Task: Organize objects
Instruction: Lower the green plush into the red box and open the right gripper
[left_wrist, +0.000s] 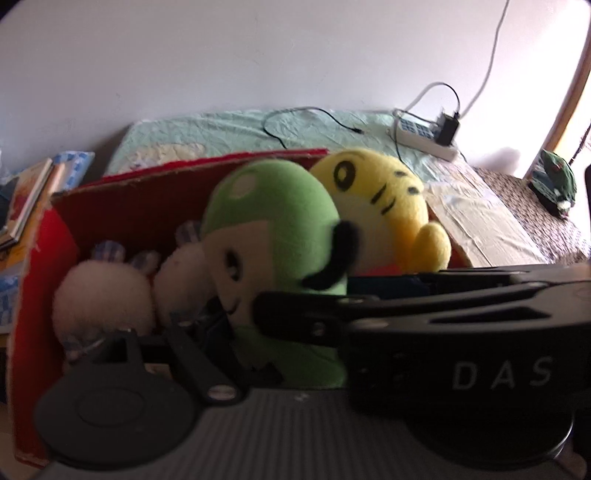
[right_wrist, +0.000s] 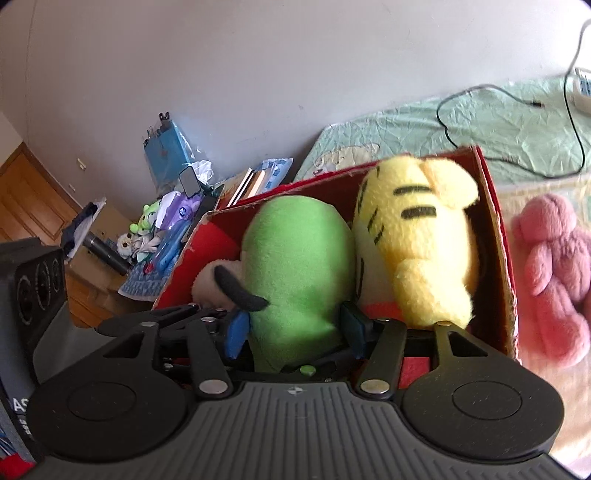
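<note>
An open red cardboard box (right_wrist: 496, 229) stands on the bed with a yellow striped tiger plush (right_wrist: 421, 236) upright inside. Beside it is a green plush (right_wrist: 295, 266) with a cream face and black moustache. My right gripper (right_wrist: 295, 326) is shut on the green plush, one blue pad against each of its sides, at the box's near rim. In the left wrist view the box (left_wrist: 177, 168) also holds a white plush (left_wrist: 107, 295) at the left, beside the green plush (left_wrist: 269, 206) and the tiger (left_wrist: 384, 192). The right gripper (left_wrist: 310, 299) crosses in front and hides the fingers of my left gripper (left_wrist: 258, 343).
A pink plush (right_wrist: 554, 273) lies on the bed to the right of the box. Behind it are a black cable (left_wrist: 310, 118) and a white power strip (left_wrist: 424, 136) on the green sheet. Books (left_wrist: 29, 195) and a cluttered side table (right_wrist: 159, 236) are at the left.
</note>
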